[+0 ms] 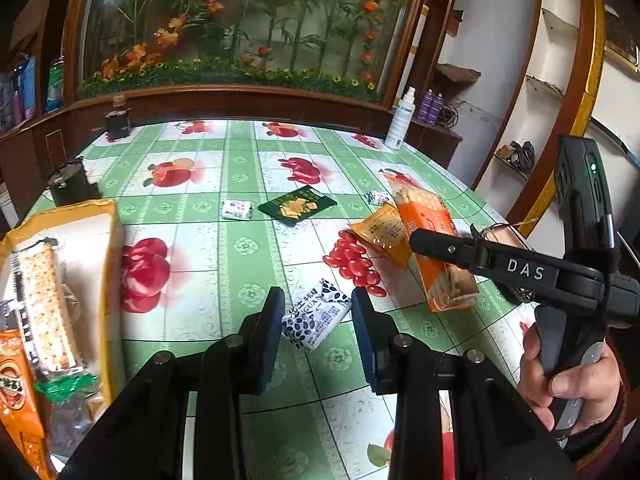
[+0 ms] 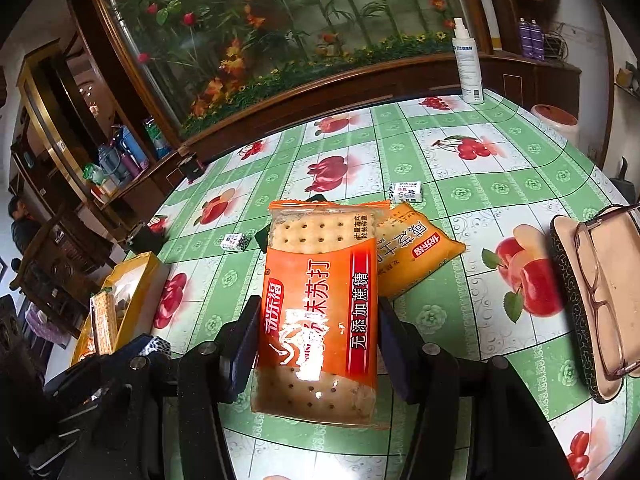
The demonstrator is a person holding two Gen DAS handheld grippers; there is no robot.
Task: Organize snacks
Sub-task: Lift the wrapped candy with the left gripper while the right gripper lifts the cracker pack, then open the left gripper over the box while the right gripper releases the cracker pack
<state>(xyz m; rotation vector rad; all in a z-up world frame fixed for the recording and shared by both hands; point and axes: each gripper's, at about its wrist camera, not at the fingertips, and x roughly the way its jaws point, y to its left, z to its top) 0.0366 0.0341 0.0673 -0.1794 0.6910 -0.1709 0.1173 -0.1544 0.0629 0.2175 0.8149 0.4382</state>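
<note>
Round table [image 1: 248, 248] under green checked cloth with fruit prints, glass-fronted flower display [image 1: 240, 24] behind it. Yellow box [image 1: 108, 264] at the table's left edge, already holding a long cracker pack [image 1: 48, 304] and other wrapped snacks; also seen far left from the right wrist camera [image 2: 140, 292].

Orange cracker pack [image 2: 316, 312] gripped in right gripper [image 2: 316, 344], pads pressing both long sides, pack raised off the cloth and tilted; from the left wrist camera same pack [image 1: 436, 252] behind the right gripper's black finger [image 1: 436, 242]. Hand [image 1: 568, 384] wrapped round the right gripper's handle.

Yellow-orange snack pack [image 2: 416, 256] flat on the cloth, just behind the orange pack and partly covered by it [image 1: 380, 236]. Open glasses case [image 2: 592, 304] with glasses inside at right edge of table. White spray bottle [image 2: 466, 68] upright at the far edge. Two dark jars [image 1: 72, 184] far left, near the box.

Dark green snack packet [image 1: 298, 205] flat mid-table. Small blue-and-white candy [image 1: 316, 318] clamped between the pads of left gripper [image 1: 318, 312], jaws closed tight on it, candy tilted above the cloth. Two more small white candies lying loose: one [image 1: 237, 209] just left of the green packet, one [image 2: 406, 192] beyond the yellow-orange pack.
</note>
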